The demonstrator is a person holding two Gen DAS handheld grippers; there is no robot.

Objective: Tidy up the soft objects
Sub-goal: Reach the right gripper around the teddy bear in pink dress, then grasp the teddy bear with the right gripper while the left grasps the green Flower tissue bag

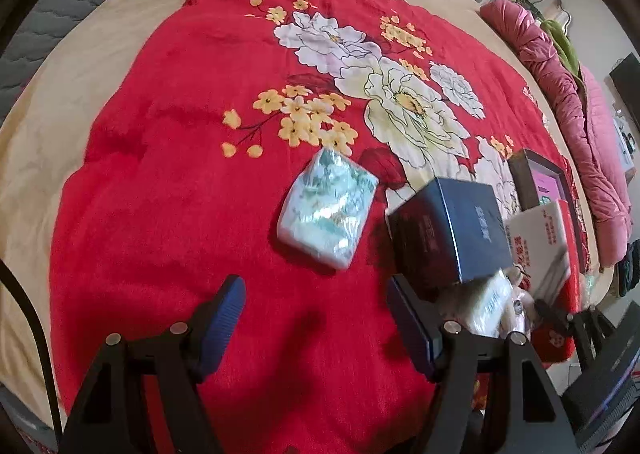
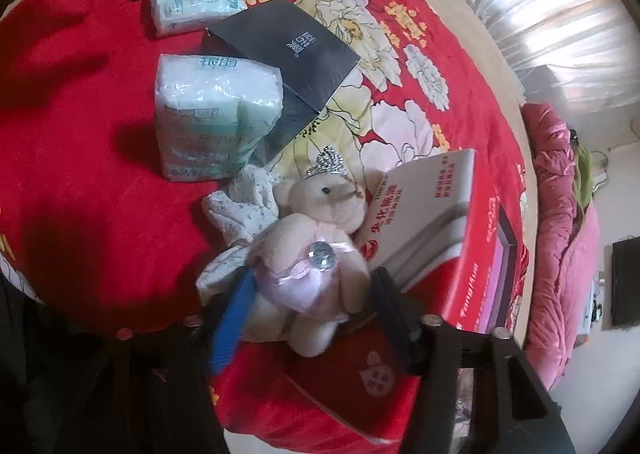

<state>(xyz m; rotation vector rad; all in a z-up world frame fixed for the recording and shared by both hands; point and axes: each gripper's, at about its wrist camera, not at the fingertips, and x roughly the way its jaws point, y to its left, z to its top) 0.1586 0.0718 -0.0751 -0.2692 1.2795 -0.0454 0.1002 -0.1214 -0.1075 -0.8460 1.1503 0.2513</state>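
Right gripper (image 2: 312,318) at teddy bear (image 2: 308,254) on red blanket (image 2: 80,173).
Jaws partly open, bear's body between them; left blue pad at its side, grip unclear.

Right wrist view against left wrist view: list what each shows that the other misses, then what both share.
Only the right wrist view shows clearly: the teddy bear between the right claw pads, its tiara and the white cloth beside it.
Only the left wrist view: the left claw open over bare red blanket.
Both: small tissue pack, dark box, red-and-white box, pink quilt.
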